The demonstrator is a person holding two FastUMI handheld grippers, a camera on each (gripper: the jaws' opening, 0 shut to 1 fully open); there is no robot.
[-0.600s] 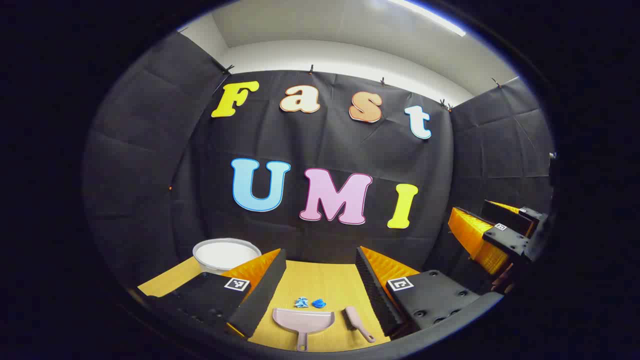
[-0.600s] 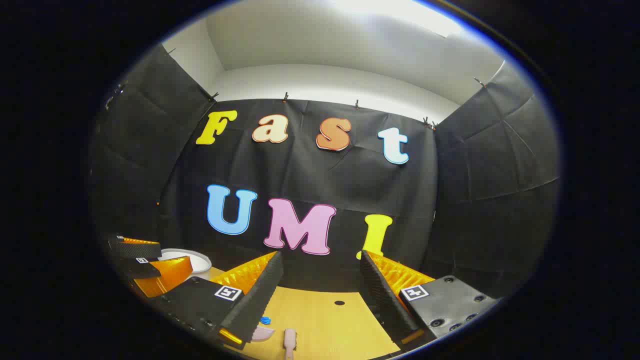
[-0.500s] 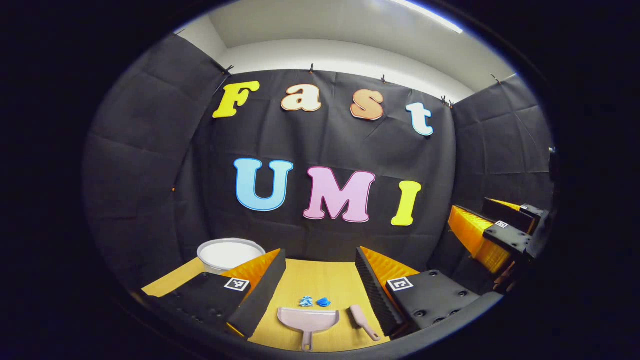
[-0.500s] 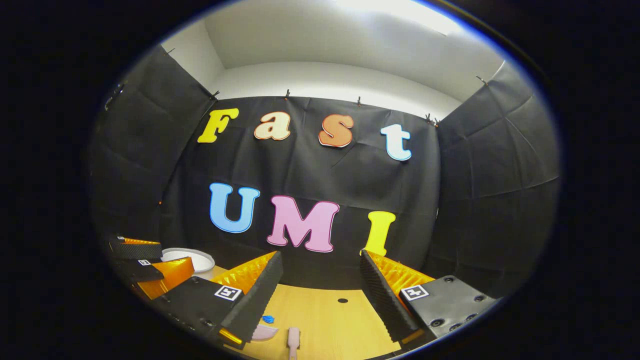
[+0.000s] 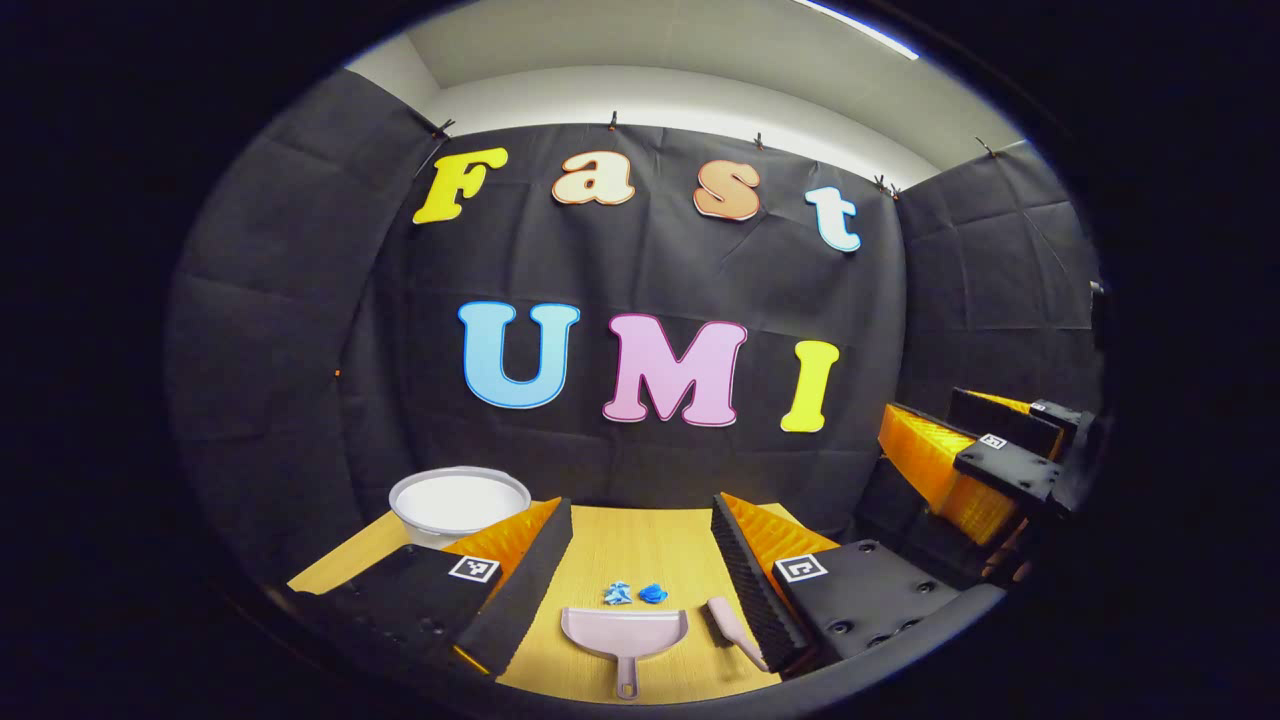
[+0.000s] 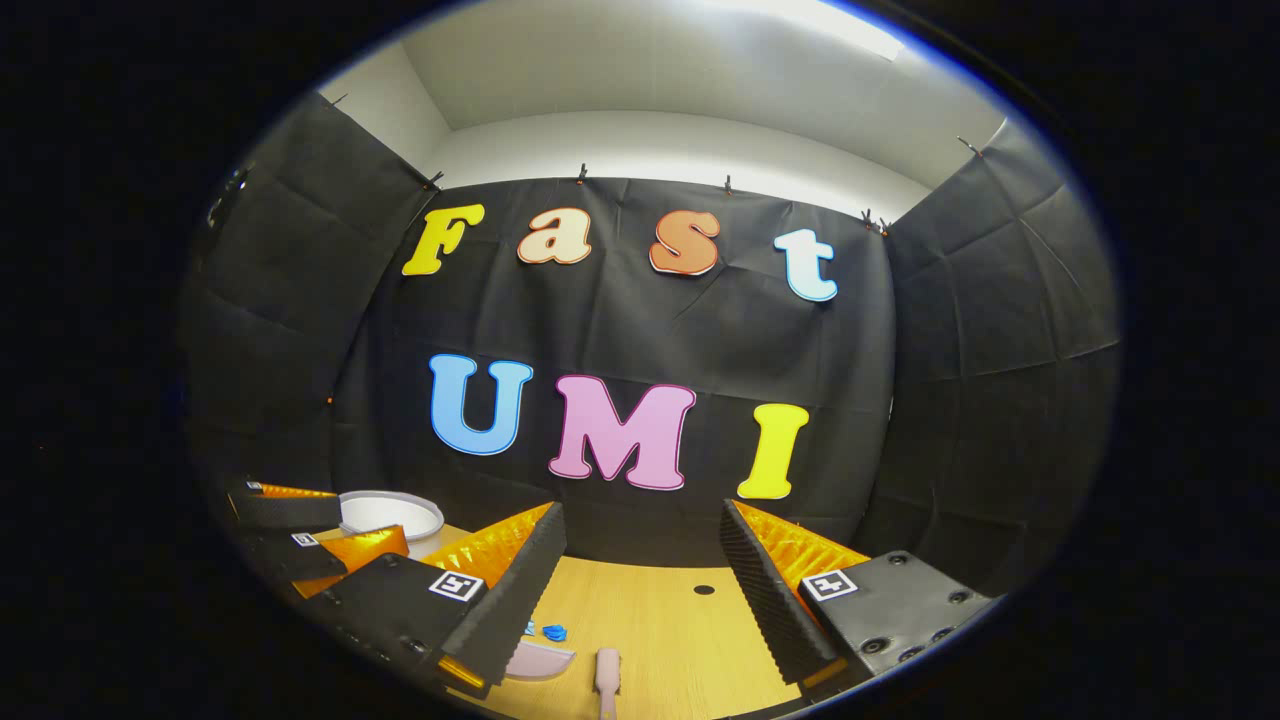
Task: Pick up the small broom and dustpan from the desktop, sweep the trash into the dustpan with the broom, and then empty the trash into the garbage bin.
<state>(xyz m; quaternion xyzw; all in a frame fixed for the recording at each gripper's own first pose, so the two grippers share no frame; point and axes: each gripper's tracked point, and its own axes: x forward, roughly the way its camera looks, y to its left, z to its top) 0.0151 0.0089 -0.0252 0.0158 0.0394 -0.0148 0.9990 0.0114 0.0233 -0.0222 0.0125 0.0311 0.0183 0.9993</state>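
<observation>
Since the earlier frames both views have tipped slightly downward, so more tabletop [image 5: 640, 540] shows and the dustpan [image 5: 624, 634] sits higher in the left gripper view. My left jaws [image 5: 640, 560] are spread and hold nothing; my right jaws [image 6: 640, 570] are likewise spread and empty. The dustpan lies flat between my left fingers, handle toward me. Two blue trash scraps [image 5: 634, 594] lie just beyond its mouth. The small broom [image 5: 734, 630] lies just beside it, partly hidden by my finger. The white garbage bin [image 5: 459, 500] stands behind, at the wall. In the right gripper view the broom [image 6: 607, 678] is cut off at the lower edge.
</observation>
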